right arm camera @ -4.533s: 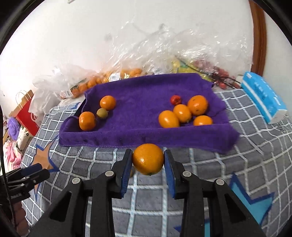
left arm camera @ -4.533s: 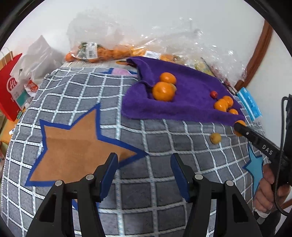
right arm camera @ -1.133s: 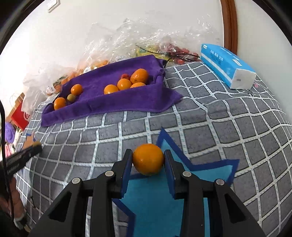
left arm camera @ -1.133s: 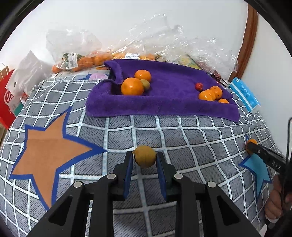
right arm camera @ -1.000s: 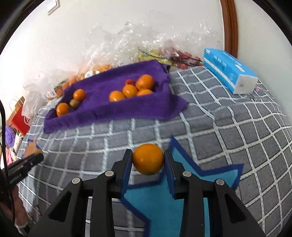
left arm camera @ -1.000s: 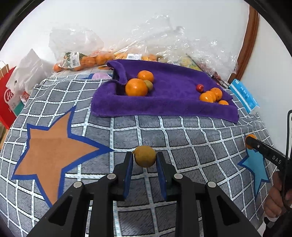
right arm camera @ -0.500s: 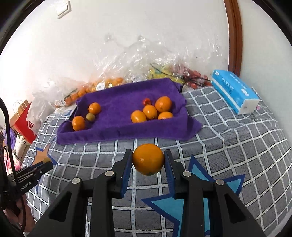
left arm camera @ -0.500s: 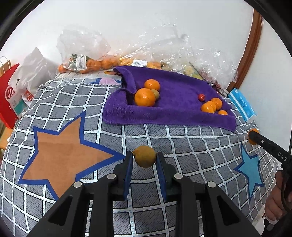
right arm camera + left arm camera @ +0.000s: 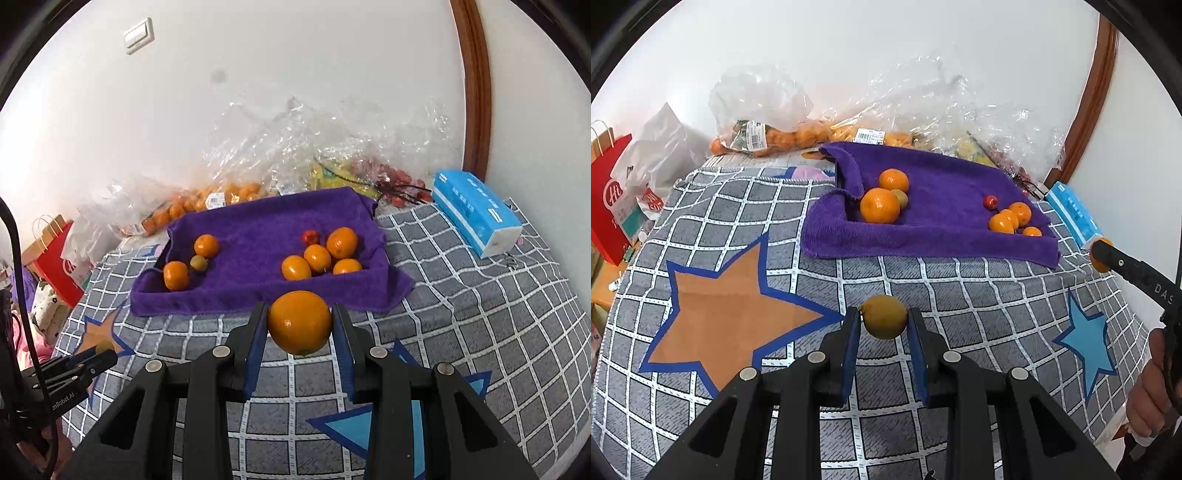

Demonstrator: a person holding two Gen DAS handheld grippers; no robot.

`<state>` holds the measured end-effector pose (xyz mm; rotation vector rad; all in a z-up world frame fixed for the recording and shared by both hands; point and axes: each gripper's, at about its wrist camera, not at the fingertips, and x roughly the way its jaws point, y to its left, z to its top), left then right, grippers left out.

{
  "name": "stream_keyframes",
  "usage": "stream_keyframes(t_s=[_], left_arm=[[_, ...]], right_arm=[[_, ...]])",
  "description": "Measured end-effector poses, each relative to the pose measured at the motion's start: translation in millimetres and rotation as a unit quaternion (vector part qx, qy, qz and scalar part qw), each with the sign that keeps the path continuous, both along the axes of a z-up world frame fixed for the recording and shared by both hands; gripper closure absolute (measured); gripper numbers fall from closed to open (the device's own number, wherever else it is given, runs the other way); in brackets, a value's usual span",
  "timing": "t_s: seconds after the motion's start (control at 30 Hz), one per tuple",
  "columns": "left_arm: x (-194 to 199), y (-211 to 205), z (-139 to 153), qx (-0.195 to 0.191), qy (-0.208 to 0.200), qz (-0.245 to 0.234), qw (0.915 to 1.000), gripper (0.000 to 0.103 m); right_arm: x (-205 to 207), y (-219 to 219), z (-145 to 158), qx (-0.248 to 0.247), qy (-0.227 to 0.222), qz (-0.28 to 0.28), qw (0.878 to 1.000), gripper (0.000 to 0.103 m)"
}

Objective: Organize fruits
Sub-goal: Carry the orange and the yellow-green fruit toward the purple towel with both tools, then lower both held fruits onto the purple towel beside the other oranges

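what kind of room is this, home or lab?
Most likely a home room, not a lab: a grid-patterned cloth with stars covers the surface, grocery bags of fruit lie against a plain wall with a light switch, and a red shopping bag stands beside.

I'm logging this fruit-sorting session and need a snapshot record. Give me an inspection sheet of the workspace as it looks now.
Surface: grey checked cloth with star patches.
Job's things: purple towel holding two groups of fruit: left group, right group with a small red fruit.
Clutter: bagged oranges, clear plastic wrap, blue tissue pack, red paper bag.
Grippers: left gripper shut on a yellowish fruit; right gripper shut on an orange.
Cables: black cable at the left edge of the right wrist view.
Surroundings: white wall, light switch, brown wooden frame.
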<state>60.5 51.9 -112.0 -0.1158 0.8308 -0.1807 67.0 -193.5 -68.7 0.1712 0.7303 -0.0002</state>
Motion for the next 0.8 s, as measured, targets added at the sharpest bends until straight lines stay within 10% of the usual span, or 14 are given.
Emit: stream_keyframes(t_s=[0.8], left_arm=[[16.5, -11.9, 14.4, -0.005, 0.000, -0.001, 1.0000, 0.078]], right_arm=[[22.4, -13.1, -2.6, -0.011, 0.003, -0.004, 1.000, 0.068]])
